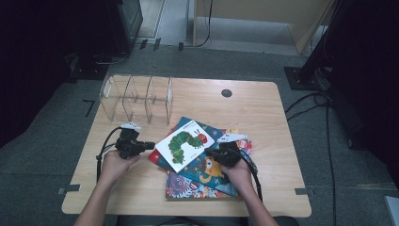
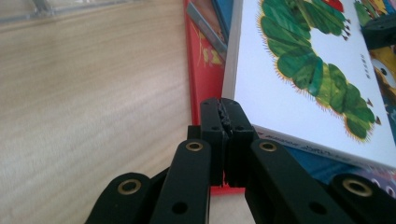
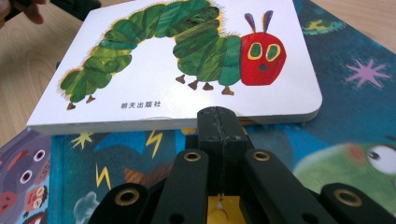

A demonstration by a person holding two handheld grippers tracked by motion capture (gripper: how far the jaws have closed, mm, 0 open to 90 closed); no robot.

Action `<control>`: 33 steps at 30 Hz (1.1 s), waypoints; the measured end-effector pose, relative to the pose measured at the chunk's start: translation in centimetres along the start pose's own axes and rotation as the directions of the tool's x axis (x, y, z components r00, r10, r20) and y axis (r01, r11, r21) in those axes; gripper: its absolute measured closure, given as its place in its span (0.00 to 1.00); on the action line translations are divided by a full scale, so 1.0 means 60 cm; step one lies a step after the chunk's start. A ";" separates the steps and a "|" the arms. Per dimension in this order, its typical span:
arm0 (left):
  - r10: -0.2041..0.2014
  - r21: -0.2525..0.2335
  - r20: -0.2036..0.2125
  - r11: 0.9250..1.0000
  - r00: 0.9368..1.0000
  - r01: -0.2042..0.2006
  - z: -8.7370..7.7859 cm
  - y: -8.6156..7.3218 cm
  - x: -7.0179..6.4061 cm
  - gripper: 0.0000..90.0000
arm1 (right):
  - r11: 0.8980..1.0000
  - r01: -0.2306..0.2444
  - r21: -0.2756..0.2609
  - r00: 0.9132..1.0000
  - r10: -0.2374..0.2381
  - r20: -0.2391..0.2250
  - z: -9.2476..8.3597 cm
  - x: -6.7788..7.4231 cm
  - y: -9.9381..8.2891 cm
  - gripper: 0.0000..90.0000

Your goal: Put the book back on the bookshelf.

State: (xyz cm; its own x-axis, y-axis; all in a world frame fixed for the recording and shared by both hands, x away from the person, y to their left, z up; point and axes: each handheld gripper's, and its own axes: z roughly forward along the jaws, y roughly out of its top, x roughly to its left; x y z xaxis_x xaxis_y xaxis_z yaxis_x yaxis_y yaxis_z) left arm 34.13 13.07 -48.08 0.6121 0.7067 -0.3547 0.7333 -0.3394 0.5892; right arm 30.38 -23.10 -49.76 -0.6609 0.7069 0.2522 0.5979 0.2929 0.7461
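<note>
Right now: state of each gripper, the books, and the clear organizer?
left gripper: shut, empty, tips at the caterpillar book's left edge.
right gripper: shut, empty, tips at that book's near edge.
caterpillar book: closed, face up, topmost.
book pile: closed, flat, fanned askew.
clear organizer: upright, compartments empty.

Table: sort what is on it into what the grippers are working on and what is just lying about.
In play: caterpillar book, flanked by left gripper and right gripper, both shut; stack of books beneath it.
Lying about: clear divider rack, cables on floor.
</note>
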 end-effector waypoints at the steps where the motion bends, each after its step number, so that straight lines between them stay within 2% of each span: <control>1: -0.006 0.001 0.004 1.000 1.000 0.006 -0.002 -0.004 0.000 0.99 | 1.000 0.001 0.000 1.000 -0.001 -0.004 0.002 0.001 0.001 1.00; 6: -0.031 0.013 -0.004 0.999 1.000 0.031 -0.014 -0.018 -0.004 0.97 | 1.000 0.019 0.008 0.999 -0.019 -0.026 0.015 0.007 0.010 1.00; 10: -0.038 0.040 -0.030 0.998 0.999 0.039 -0.021 -0.017 -0.001 0.84 | 1.000 0.030 0.010 0.999 -0.029 -0.033 0.021 0.009 0.015 1.00; 12: -0.026 0.037 -0.073 0.999 0.997 0.029 -0.026 -0.011 -0.001 0.77 | 0.999 0.037 0.012 0.999 -0.036 -0.030 0.022 0.009 0.016 1.00; 13: -0.023 0.033 -0.075 0.999 0.997 0.025 -0.028 -0.008 -0.001 0.74 | 0.999 0.039 0.011 0.999 -0.038 -0.028 0.022 0.010 0.016 1.00; 15: -0.025 0.018 -0.065 0.999 0.998 0.026 -0.029 0.002 -0.002 0.69 | 0.999 0.049 0.011 0.999 -0.048 -0.018 0.021 0.013 0.015 1.00; 19: -0.022 0.039 -0.032 0.999 0.999 0.023 -0.017 0.021 -0.007 0.56 | 0.997 0.070 0.016 0.997 -0.069 -0.019 0.018 0.025 0.009 0.99; 23: -0.018 0.074 0.000 0.997 1.000 0.018 0.001 0.039 -0.009 0.47 | 0.994 0.113 0.008 0.994 -0.113 0.007 0.016 0.038 0.003 0.98; 25: -0.022 0.079 0.001 0.997 1.000 0.022 0.007 0.045 -0.009 0.45 | 0.992 0.123 0.010 0.992 -0.123 0.015 0.015 0.043 0.002 0.98; 28: 0.014 0.093 -0.041 0.996 0.999 -0.010 0.016 0.051 -0.014 0.40 | 0.993 0.118 0.009 0.993 -0.118 0.020 0.016 0.045 0.002 1.00; 33: 0.001 0.133 -0.017 0.991 1.000 0.001 0.027 0.058 -0.010 0.37 | 0.993 0.119 0.010 0.993 -0.119 0.024 0.022 0.051 0.005 1.00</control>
State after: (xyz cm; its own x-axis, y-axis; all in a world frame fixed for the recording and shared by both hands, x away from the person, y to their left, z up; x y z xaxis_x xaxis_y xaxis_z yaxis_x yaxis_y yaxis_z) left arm 36.78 10.46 -46.99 0.6077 0.7168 -0.3419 0.7670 -0.4179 0.4870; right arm 29.11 -19.99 -49.59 -0.7166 0.6819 0.1465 0.5193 0.3815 0.7647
